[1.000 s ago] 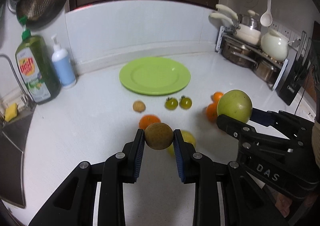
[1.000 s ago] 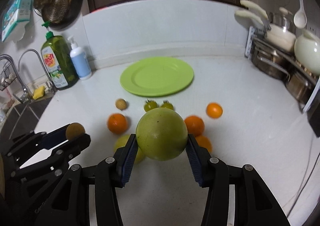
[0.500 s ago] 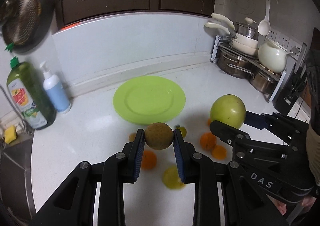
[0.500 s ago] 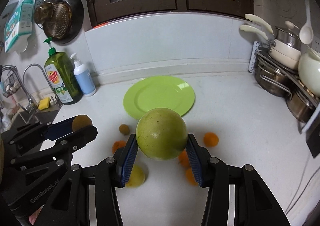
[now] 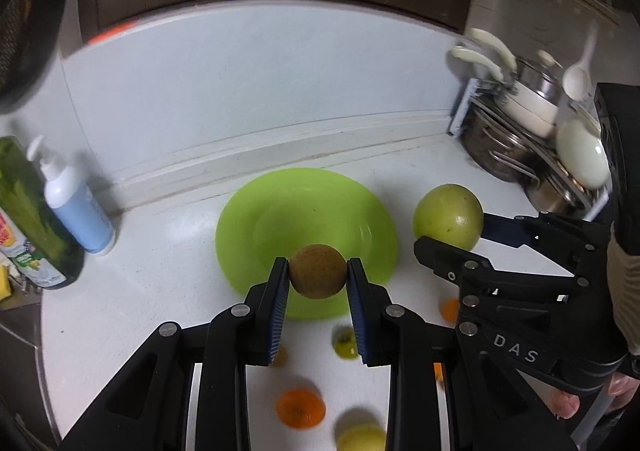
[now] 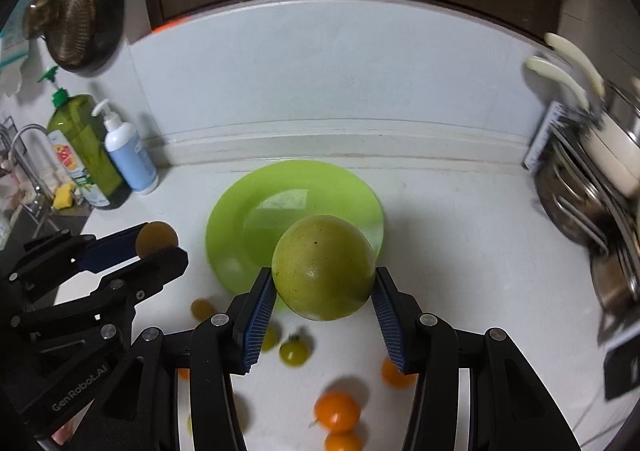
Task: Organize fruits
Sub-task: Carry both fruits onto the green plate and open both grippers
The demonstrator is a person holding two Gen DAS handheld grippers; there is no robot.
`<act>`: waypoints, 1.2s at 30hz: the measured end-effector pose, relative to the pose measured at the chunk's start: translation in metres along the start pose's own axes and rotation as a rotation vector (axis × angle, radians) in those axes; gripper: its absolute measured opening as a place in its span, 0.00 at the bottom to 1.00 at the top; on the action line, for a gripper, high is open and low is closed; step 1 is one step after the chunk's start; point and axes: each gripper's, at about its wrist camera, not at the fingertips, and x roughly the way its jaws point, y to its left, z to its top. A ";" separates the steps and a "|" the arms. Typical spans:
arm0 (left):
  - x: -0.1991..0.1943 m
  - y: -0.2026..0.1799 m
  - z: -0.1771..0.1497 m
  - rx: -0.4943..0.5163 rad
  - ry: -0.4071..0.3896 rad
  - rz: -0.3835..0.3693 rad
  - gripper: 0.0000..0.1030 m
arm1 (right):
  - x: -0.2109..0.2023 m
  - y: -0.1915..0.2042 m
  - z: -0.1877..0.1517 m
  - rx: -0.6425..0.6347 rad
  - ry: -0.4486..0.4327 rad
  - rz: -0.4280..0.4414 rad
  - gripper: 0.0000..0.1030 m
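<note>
My left gripper (image 5: 318, 277) is shut on a small brown round fruit (image 5: 317, 270), held in the air over the near rim of the bare green plate (image 5: 280, 211). My right gripper (image 6: 323, 289) is shut on a large green round fruit (image 6: 324, 267), also above the near edge of the green plate (image 6: 256, 219). In the left wrist view the right gripper (image 5: 450, 235) carries the green fruit (image 5: 448, 216) just right of the plate. In the right wrist view the left gripper (image 6: 158, 247) shows at the left with the brown fruit (image 6: 157, 237). Several oranges (image 6: 337, 410) and small green tomatoes (image 6: 295, 350) lie on the counter below.
A green dish soap bottle (image 6: 82, 147) and a white and blue pump bottle (image 6: 128, 155) stand at the back left by the sink. A rack of pots and pans (image 5: 520, 139) fills the right side. A pan (image 6: 80, 19) hangs on the left wall.
Both grippers have moved forward and a little up with their fruits, from over the loose fruit to above the plate's near rim. The loose fruit now lies under and behind the fingers.
</note>
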 end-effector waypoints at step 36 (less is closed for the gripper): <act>0.061 0.026 0.013 -0.012 0.092 0.139 0.55 | 0.108 -0.011 0.021 -0.004 0.141 0.035 0.56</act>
